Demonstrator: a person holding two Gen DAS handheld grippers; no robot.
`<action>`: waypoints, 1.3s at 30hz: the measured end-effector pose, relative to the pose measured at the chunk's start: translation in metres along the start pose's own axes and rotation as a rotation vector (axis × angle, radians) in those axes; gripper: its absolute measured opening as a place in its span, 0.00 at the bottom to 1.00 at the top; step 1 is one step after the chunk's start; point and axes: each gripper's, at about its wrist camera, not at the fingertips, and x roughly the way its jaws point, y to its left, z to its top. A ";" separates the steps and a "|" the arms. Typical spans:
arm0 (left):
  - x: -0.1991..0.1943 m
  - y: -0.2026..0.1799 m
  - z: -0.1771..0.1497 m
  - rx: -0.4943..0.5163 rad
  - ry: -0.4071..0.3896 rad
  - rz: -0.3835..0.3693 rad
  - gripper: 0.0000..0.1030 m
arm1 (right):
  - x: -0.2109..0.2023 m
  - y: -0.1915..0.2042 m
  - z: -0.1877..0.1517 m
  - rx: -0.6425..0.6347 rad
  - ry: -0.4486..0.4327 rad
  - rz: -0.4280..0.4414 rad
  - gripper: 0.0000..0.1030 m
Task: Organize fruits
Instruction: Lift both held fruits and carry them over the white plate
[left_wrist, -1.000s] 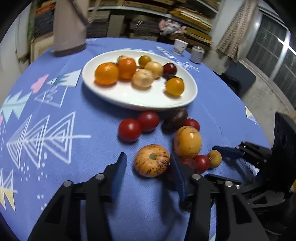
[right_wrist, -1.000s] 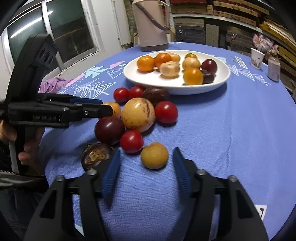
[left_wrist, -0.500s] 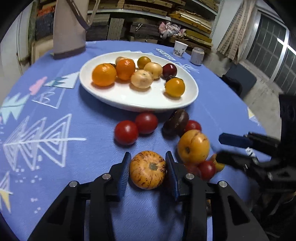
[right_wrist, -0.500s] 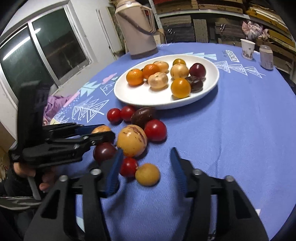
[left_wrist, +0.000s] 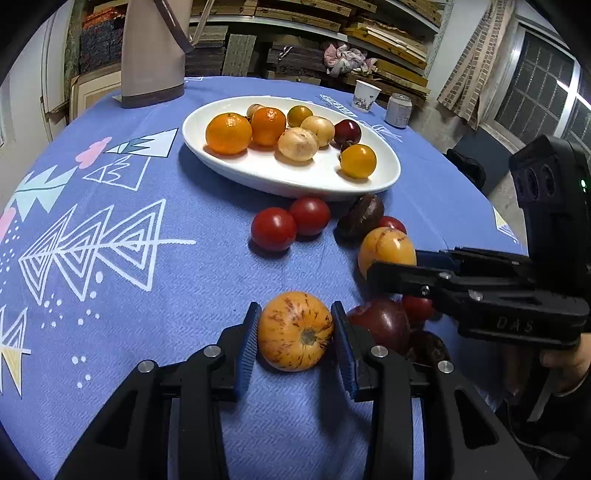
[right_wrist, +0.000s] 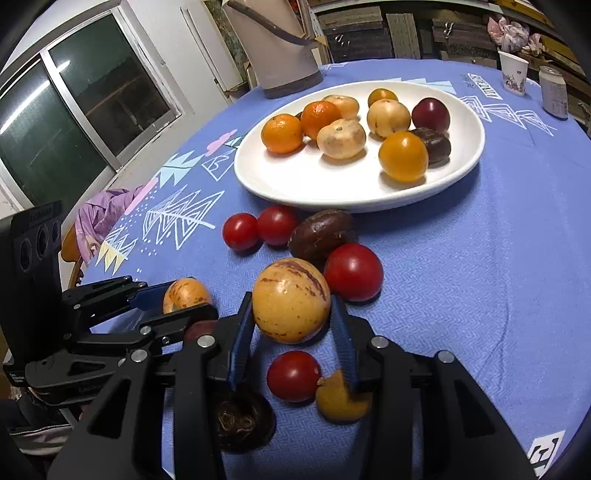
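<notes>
1. Left wrist view: at the table's (left_wrist: 110, 302) near edge my left gripper (left_wrist: 295, 334) is clenched on the streaked orange fruit (left_wrist: 294, 330), both blue pads pressed to its sides, the fruit resting on the blue cloth.
2. Toward the middle of the table I see two red tomatoes (left_wrist: 290, 223) touching each other, just in front of the white plate (left_wrist: 258, 173), which holds oranges and other fruit.
3. To the right of those, a dark brown fruit (left_wrist: 360, 218) lies against the plate's near rim.
4. At the right side of this view my right gripper (left_wrist: 393, 267) reaches in over the loose pile.
5. Right wrist view: its jaws are closing on the big yellow streaked fruit (right_wrist: 291, 300), pads touching both flanks.
6. Beside that fruit, on its right, a large red tomato (right_wrist: 353, 271) touches it; below the pads lie a small red tomato (right_wrist: 293, 376) and a yellow fruit (right_wrist: 341, 400).
</notes>
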 end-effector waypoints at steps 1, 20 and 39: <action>-0.001 -0.001 -0.002 0.009 -0.003 0.002 0.38 | -0.001 -0.001 0.000 0.004 -0.003 0.005 0.38; -0.036 0.011 0.024 -0.013 -0.069 0.033 0.37 | -0.070 -0.018 0.005 0.012 -0.165 0.015 0.38; 0.013 0.014 0.145 -0.001 -0.127 0.056 0.37 | -0.051 -0.038 0.109 -0.052 -0.228 -0.074 0.38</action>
